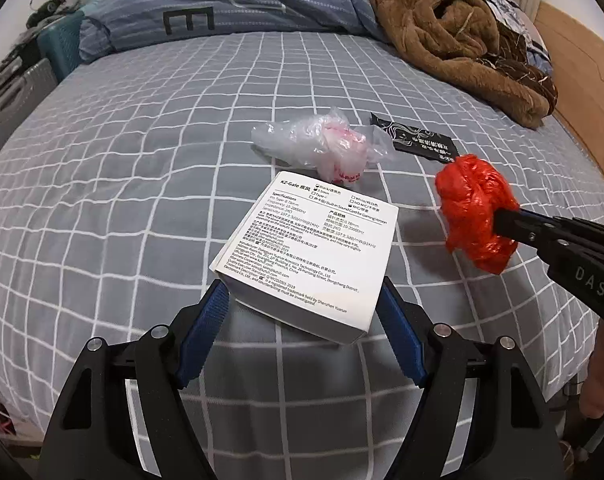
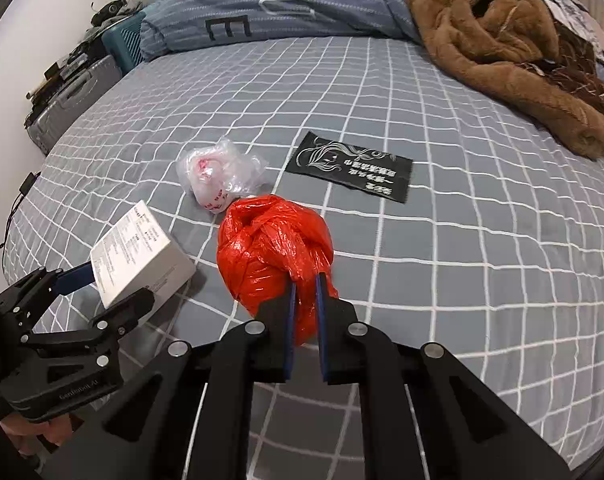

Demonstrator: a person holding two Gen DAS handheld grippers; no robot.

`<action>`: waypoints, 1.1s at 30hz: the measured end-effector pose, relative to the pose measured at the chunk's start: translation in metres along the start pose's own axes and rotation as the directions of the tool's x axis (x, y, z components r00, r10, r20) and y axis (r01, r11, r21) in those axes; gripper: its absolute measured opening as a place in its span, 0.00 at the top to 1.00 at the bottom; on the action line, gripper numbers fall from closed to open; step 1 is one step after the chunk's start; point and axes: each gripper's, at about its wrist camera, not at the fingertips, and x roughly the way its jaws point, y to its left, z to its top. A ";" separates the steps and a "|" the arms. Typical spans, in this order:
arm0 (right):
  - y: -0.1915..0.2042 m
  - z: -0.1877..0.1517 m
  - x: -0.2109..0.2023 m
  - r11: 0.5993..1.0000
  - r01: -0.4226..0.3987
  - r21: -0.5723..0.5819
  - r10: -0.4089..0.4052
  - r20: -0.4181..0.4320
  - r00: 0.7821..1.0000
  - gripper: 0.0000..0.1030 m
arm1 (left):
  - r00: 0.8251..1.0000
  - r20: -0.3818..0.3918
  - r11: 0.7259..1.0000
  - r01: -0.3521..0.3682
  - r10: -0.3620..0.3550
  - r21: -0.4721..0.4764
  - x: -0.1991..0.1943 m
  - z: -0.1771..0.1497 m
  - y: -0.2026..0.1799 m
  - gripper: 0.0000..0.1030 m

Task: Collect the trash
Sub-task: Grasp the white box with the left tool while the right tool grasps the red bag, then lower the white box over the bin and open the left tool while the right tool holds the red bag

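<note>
Right wrist: red bag (image 2: 272,256) pinched between closed jaws.

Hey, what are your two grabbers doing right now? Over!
Right gripper shut on red bag. Left gripper around white box; grip unclear. Nothing blocking.

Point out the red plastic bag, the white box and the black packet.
red plastic bag (image 2: 270,256): right wrist view, crinkled front of the bundle.
white box (image 1: 314,240): left wrist view, printed top face.
black packet (image 2: 350,166): right wrist view, middle of its printed face.
</note>
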 end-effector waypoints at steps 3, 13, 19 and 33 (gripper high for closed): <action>-0.001 -0.004 -0.010 1.000 0.007 0.006 -0.007 0.011 1.000 0.92 | 1.000 0.009 1.000 -0.004 0.004 -0.005 -0.009 -0.003 -0.001 0.29; -0.003 -0.018 -0.044 0.999 0.025 0.032 -0.026 0.041 0.999 0.92 | 0.999 0.032 1.000 -0.009 0.009 -0.010 -0.039 -0.011 -0.006 0.29; -0.002 -0.029 -0.070 0.998 0.044 0.042 -0.047 0.065 0.997 0.92 | 0.999 0.048 1.000 -0.004 0.005 -0.014 -0.059 -0.016 -0.010 0.29; 0.004 -0.053 -0.125 0.996 0.067 0.065 -0.074 0.108 0.991 0.92 | 0.996 0.085 1.000 0.004 -0.002 -0.022 -0.108 -0.038 -0.023 0.29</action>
